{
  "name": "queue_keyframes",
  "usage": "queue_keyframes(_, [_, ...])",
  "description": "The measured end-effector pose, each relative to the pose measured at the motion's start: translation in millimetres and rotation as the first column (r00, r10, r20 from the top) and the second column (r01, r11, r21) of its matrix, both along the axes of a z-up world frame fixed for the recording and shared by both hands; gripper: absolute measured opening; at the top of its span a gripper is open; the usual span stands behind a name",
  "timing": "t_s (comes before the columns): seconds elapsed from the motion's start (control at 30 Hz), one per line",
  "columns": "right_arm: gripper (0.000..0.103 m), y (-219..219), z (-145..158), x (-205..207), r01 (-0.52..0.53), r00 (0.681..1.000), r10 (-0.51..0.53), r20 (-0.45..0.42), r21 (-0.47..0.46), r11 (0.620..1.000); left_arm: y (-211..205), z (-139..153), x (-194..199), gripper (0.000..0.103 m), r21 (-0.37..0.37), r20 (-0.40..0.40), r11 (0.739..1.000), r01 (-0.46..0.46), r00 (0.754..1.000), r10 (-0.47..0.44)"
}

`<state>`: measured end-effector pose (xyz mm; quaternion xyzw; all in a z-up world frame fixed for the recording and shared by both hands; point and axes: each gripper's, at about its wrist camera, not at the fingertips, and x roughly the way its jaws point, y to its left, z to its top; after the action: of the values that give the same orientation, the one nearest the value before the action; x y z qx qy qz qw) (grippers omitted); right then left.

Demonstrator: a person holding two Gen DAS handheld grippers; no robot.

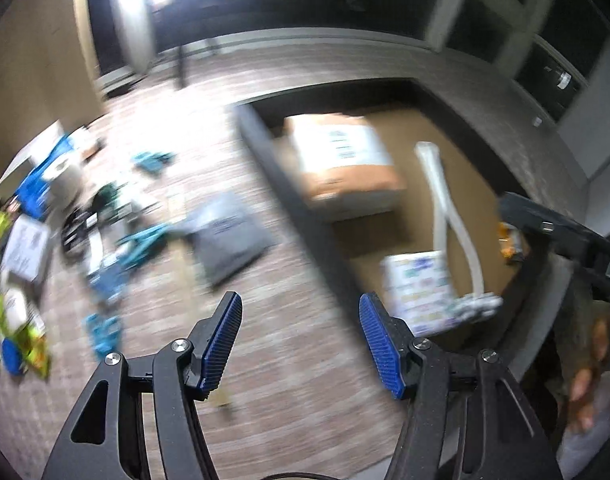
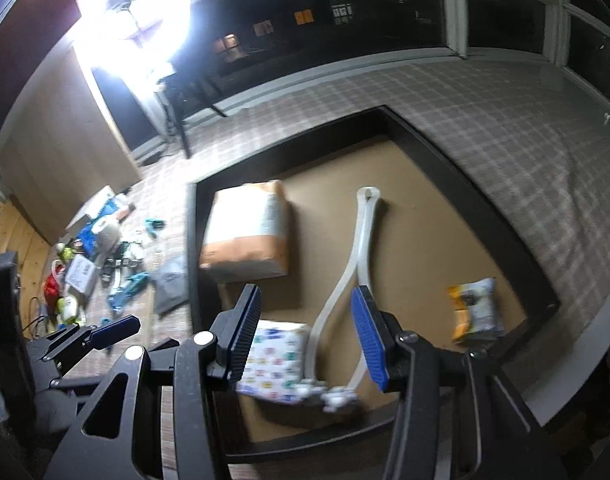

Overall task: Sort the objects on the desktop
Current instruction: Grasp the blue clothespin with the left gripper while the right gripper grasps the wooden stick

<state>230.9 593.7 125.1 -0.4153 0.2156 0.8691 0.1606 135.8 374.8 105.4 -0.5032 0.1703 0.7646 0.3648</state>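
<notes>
A dark-rimmed tray (image 2: pixel 465 184) with a brown floor holds an orange-and-white pack (image 2: pixel 247 230), a white patterned pack (image 2: pixel 275 362), a long white two-armed tool (image 2: pixel 359 264) and a yellow-and-white snack bag (image 2: pixel 475 310). My right gripper (image 2: pixel 305 334) is open and empty above the tray's near side. My left gripper (image 1: pixel 301 344) is open and empty over the checked cloth left of the tray (image 1: pixel 265 152); it also shows in the right wrist view (image 2: pixel 117 330). Loose items (image 1: pixel 105 216) lie scattered on the cloth at left, blurred.
A grey pouch (image 1: pixel 229 236) lies beside the tray's left rim. Blue and teal small objects, a white box (image 1: pixel 27 252) and yellow-green packets (image 1: pixel 29 340) crowd the far left. A bright lamp (image 2: pixel 133 12) glares behind. Dark windows run along the back.
</notes>
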Motion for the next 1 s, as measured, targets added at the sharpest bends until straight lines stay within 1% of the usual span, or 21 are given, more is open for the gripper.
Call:
queue_keyframes(0.2, [0.047,-56.1,-2.8,-27.6,-0.096,0.995,0.095,0.025,0.019,0.995,-70.1,-16.0,-49.7,0.059,-0.037,0.028,0.989,-0.142,0.989,0.143])
queue_keyframes(0.33, [0.047,-90.9,-10.0,-47.0,-0.148,0.988,0.147,0.051,0.021,0.989,-100.9,-26.0,-70.8,0.059,-0.055,0.026,0.981,-0.185,0.982,0.187])
queue_keyframes(0.43, [0.047,-115.9,-19.1,-64.4,-0.181,0.981,0.179,0.077,0.015,0.983,-113.6,-34.3,-82.8,0.059,-0.065,0.035,0.977,-0.201,0.978,0.204])
queue_keyframes(0.57, [0.047,-143.6,-34.2,-83.3,-0.223,0.969,0.221,0.108,0.004,0.975,-123.3,-45.2,-91.1,0.059,-0.078,0.036,0.975,-0.207,0.977,0.210])
queue_keyframes(0.67, [0.047,-162.0,-47.9,-96.0,-0.248,0.960,0.244,0.141,0.012,0.969,-124.9,-53.2,-92.5,0.059,-0.092,0.026,0.978,-0.189,0.981,0.192])
queue_keyframes(0.83, [0.047,-179.3,-74.4,-115.0,-0.259,0.946,0.259,0.194,-0.024,0.966,-123.6,-68.0,-95.4,0.059,-0.092,0.061,0.983,-0.162,0.984,0.168])
queue_keyframes(0.93, [0.046,-186.1,-84.7,-122.6,-0.256,0.943,0.253,0.214,-0.018,0.967,-119.8,-71.1,-95.4,0.059,-0.092,0.040,0.986,-0.140,0.989,0.144])
queue_keyframes(1.0, [0.045,-189.9,-88.5,-125.8,-0.256,0.942,0.252,0.220,-0.011,0.967,-116.5,-72.2,-95.7,0.057,-0.097,0.024,0.987,-0.125,0.992,0.128])
